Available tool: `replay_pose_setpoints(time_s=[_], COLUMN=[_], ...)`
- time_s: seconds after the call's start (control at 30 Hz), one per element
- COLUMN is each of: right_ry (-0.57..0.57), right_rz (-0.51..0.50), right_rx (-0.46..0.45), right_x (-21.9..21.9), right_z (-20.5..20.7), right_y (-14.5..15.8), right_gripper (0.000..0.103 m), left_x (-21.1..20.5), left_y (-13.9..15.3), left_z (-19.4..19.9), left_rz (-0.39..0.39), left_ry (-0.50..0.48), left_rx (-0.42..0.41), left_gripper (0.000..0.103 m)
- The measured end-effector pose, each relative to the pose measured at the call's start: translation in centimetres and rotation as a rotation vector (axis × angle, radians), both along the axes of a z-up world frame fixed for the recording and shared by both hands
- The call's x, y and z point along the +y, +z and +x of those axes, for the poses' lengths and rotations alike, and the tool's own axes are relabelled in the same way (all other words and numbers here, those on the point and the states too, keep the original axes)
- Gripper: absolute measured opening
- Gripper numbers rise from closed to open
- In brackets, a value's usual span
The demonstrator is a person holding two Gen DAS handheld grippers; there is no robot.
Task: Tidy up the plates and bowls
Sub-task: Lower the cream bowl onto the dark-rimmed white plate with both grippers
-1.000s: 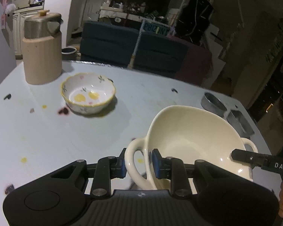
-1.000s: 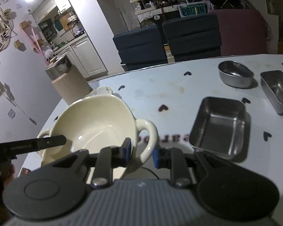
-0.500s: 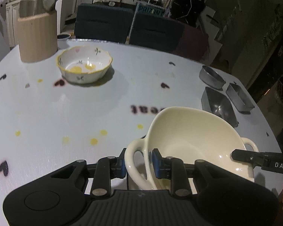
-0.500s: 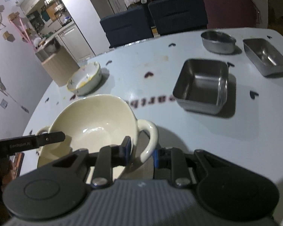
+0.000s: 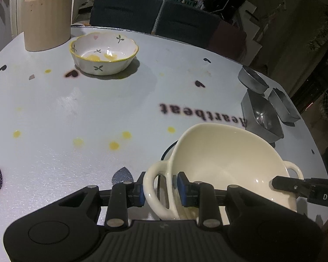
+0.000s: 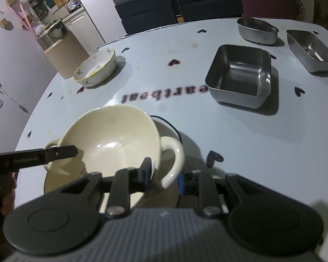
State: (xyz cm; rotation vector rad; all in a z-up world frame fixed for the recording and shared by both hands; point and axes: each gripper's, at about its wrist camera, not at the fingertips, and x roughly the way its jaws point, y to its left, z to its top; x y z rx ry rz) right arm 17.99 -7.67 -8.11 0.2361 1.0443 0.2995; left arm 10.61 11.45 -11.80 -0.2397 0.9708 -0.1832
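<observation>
The cream two-handled bowl (image 5: 227, 159) hangs between both tools, tilted, over a plate with a dark rim (image 6: 170, 128) near the table's (image 5: 76, 109) front edge; whether its base touches the plate is hard to tell from here; the left gripper (image 5: 160, 191) has its blue pads around one loop handle and its jaws are opening, a small gap showing on the inner side; the right gripper (image 6: 164, 174) straddles the other handle, pads seemingly pressed on it; a flowered bowl (image 5: 103, 53) sits well apart beside a beige canister (image 5: 47, 19); a square steel tray (image 6: 239, 76), an oval steel dish (image 6: 257, 30) and a long steel tray (image 6: 310, 48) stand on the far right.
</observation>
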Motion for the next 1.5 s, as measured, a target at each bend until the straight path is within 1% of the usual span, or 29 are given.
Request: replay_pose_setpoints(time_s=[0.4,0.67,0.87,0.93,1.07,1.13,1.23,1.4,1.5], right_ry=[0.014,0.03,0.043,0.051,0.069,0.074,0.064,0.06,0.04], right_rz=[-0.026,-0.03,-0.041,-0.047,-0.082,-0.098,-0.08,-0.077,-0.057], right_rx=[0.004,0.003,-0.002,-0.001,0.016,0.021,0.044,0.05,0.075], right_x=[0.1,0.2,0.2,0.2,0.5,0.4,0.0,0.0,-0.3], right_z=[0.0,0.2,0.3,0.3,0.3,0.4,0.6,0.7,0.9], right_y=[0.0,0.1,0.1,0.1,-0.4,-0.7,-0.9,-0.9,-1.1], right_gripper=[0.029,0.029,0.029,0.029,0.03,0.031,0.031,0.031,0.031], left_x=[0.1,0.0,0.0,-0.2,-1.2,-1.5,-1.4,-1.4,-1.4], left_y=[-1.7,-1.9,-1.9,-1.8,-1.3,-1.2,-1.3,-1.3,-1.3], left_z=[0.7,1.0,1.2,1.2,0.9,0.9,1.0,1.0,1.1], left_rz=[-0.022,-0.01,-0.006,0.006,0.08,0.105,0.102,0.102,0.101], left_ry=[-0.001,-0.006,-0.016,-0.027,-0.071,-0.088,-0.089,-0.095,-0.098], left_rx=[0.029,0.022,0.033,0.03,0.001,-0.009,-0.006,-0.005,-0.002], left_gripper=[0.034,0.036,0.036,0.036,0.037,0.037,0.037,0.037,0.037])
